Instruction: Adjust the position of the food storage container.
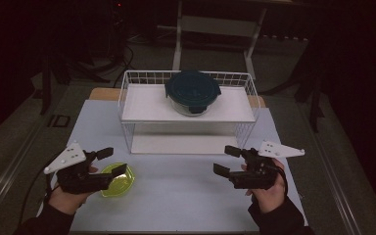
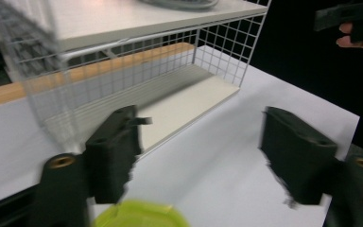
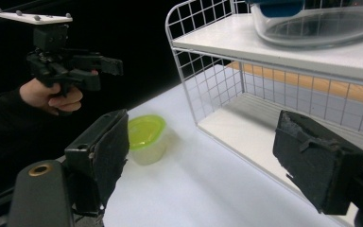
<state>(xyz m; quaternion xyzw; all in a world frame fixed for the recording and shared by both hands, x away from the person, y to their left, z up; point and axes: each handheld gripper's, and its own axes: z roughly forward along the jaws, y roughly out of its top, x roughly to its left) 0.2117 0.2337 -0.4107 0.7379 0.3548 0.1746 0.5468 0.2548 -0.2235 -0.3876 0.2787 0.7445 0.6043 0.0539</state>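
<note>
The left gripper [image 1: 108,160] hovers near the desk's [image 1: 186,196] front left corner, jaws spread wide and empty, with the small lime-lidded tub [image 1: 117,179] sitting on the desk just beneath and beside its lower jaw. That placement reads as the start of a pickup: the tub is the nearest thing to any jaw, and the gripper is held above it rather than around it.

Toward the back edge stands the white wire rack [image 1: 188,113], its upper shelf carrying a glass bowl with a dark teal lid [image 1: 193,91], its lower shelf bare. The bare shelf faces the person and looks like a likely place to set the tub, though that is only a judgement.

Near the front right corner the right gripper [image 1: 228,160] is likewise open and holds nothing, well apart from the tub; it seems to be waiting.

The high view gives the whole layout. The left gripper view catches just the tub's lid [image 2: 139,215] at the bottom edge, low between its jaws, with the rack's lower shelf [image 2: 189,101] ahead. The right gripper view shows the tub [image 3: 145,137] from the side, revealing its clear body under the lid, and the left gripper [image 3: 113,66] raised above it.
</note>
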